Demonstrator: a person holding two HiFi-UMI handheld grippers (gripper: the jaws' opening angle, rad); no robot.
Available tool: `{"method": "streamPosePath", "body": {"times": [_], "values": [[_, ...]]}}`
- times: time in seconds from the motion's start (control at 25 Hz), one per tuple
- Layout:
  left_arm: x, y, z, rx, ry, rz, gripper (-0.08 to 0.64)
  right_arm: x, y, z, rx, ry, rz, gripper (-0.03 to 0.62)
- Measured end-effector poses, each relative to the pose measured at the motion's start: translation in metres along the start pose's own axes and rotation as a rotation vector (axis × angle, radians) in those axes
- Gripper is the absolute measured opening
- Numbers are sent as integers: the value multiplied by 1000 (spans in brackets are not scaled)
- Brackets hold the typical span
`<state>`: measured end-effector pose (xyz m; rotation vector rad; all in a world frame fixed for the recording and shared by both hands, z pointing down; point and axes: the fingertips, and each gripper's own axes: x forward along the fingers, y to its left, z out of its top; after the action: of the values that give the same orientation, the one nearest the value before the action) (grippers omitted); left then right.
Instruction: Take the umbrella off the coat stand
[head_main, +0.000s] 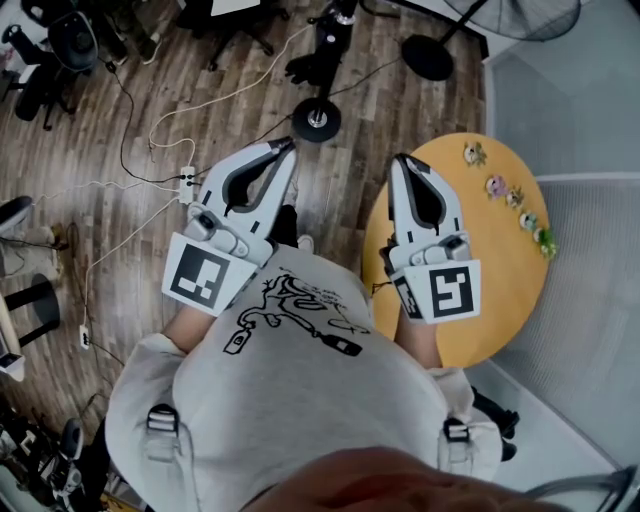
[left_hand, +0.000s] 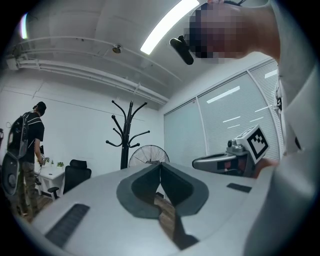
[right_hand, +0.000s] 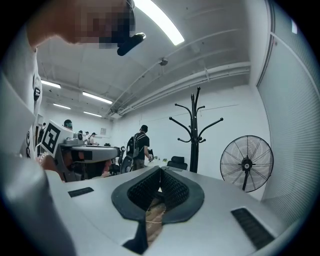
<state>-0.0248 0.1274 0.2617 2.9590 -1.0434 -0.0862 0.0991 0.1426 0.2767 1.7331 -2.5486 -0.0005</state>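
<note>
The black coat stand (right_hand: 195, 131) rises ahead beside a standing fan (right_hand: 246, 163); its curved hooks look bare and I see no umbrella in any view. The left gripper view shows the same coat stand (left_hand: 128, 131) in front of the fan (left_hand: 146, 156). From above, a black pole on a round base (head_main: 317, 118) stands just beyond my grippers. My left gripper (head_main: 288, 146) and right gripper (head_main: 402, 160) are held level side by side before my chest. Both are shut, with jaw tips touching and nothing between them, as the left gripper (left_hand: 160, 164) and right gripper (right_hand: 160, 169) show in their own views.
A round yellow table (head_main: 500, 270) with several small figurines (head_main: 495, 185) sits under my right gripper. Cables and a power strip (head_main: 187, 180) lie on the wood floor. The fan's base (head_main: 428, 57) is ahead. A person with a backpack (right_hand: 139, 145) stands by desks and an office chair (left_hand: 75, 175).
</note>
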Motion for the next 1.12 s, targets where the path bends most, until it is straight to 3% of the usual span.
{"method": "streamPosePath", "body": {"times": [1.12], "values": [[114, 139, 3, -18, 3, -12, 9, 170, -58, 16, -25, 21, 29, 18]]}}
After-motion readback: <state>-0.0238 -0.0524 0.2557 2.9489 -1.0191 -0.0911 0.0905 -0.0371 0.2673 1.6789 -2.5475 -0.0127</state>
